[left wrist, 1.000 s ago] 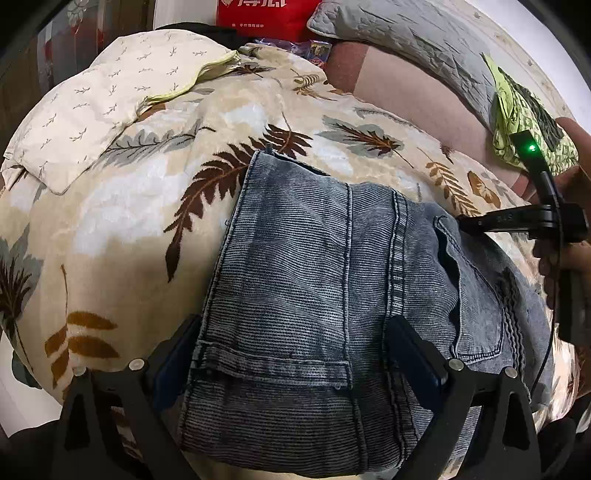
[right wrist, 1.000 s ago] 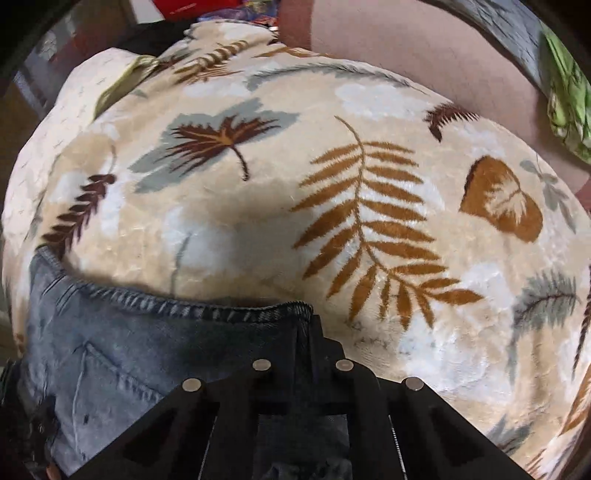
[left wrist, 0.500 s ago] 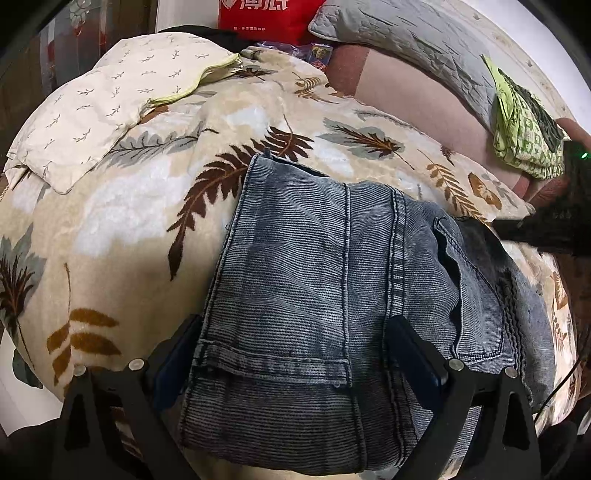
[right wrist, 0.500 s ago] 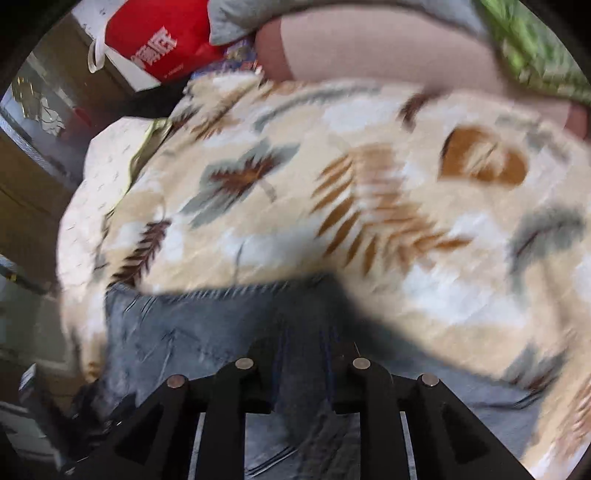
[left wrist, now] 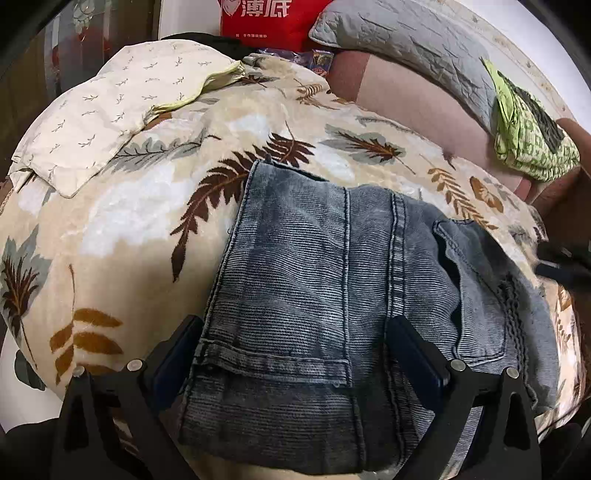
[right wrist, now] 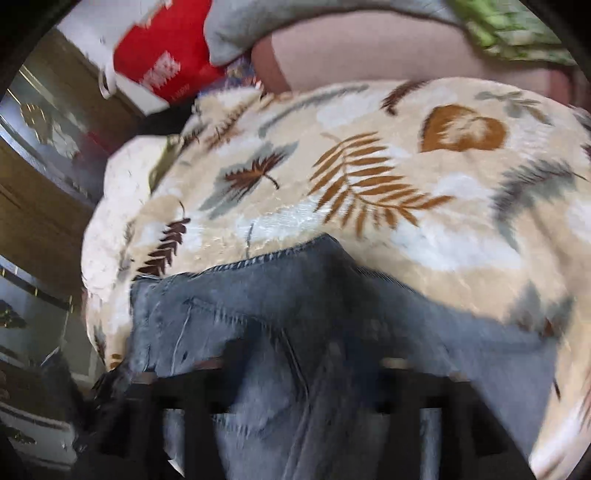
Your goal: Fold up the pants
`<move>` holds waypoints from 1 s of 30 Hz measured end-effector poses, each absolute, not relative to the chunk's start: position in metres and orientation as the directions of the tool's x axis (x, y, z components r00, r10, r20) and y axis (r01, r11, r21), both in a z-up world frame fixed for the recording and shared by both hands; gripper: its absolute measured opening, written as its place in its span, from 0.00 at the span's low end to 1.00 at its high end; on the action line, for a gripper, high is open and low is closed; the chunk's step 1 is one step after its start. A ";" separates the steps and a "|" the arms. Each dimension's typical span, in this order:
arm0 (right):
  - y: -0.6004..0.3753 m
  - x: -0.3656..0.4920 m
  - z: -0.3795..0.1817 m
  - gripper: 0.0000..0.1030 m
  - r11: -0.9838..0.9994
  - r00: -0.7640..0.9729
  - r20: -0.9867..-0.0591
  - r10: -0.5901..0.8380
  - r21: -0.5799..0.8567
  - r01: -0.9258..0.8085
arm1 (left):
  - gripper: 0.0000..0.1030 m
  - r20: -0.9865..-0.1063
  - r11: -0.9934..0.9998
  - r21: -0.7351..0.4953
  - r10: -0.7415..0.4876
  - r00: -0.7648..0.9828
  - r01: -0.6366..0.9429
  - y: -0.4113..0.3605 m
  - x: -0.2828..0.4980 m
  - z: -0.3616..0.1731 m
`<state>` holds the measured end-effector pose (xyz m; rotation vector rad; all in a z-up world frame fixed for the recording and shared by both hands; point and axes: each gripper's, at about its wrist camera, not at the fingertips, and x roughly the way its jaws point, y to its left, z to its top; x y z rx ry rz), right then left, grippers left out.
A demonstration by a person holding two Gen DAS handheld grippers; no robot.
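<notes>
Folded blue jeans lie on a leaf-patterned blanket, with a back pocket showing to the right. My left gripper hovers open over the near end of the jeans, one finger at their left edge and the other on the denim. In the blurred right wrist view, the jeans fill the lower middle. The jaws of my right gripper are opening above them, and the pads press on nothing. A dark blur at the right edge of the left wrist view is the right gripper.
A cream pillow lies at the back left of the bed. Behind it stands a red bag, with a grey quilted pillow to its right. A green patterned cloth sits on the pink sheet at the far right.
My right gripper was shut on the jeans' edge; its jaws have come apart and it has drawn back and rolled. The left gripper and the jeans have kept still.
</notes>
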<state>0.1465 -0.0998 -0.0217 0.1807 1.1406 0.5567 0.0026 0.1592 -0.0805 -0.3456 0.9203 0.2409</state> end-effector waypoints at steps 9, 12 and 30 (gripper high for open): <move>-0.159 0.057 -0.024 0.67 0.749 0.330 -0.673 0.662 0.592 -0.297 | 0.96 -0.736 0.848 -0.292 0.095 0.670 -0.442 0.165 -0.057 -0.044; -0.160 0.042 -0.036 0.67 0.732 0.325 -0.656 0.681 0.616 -0.291 | 0.96 -0.761 0.839 -0.294 0.084 0.643 -0.457 0.163 -0.064 -0.051; -0.223 0.019 -0.053 0.67 0.710 0.496 -0.553 0.669 0.673 -0.207 | 0.96 -0.730 0.885 -0.244 0.102 0.676 -0.397 0.115 -0.059 -0.024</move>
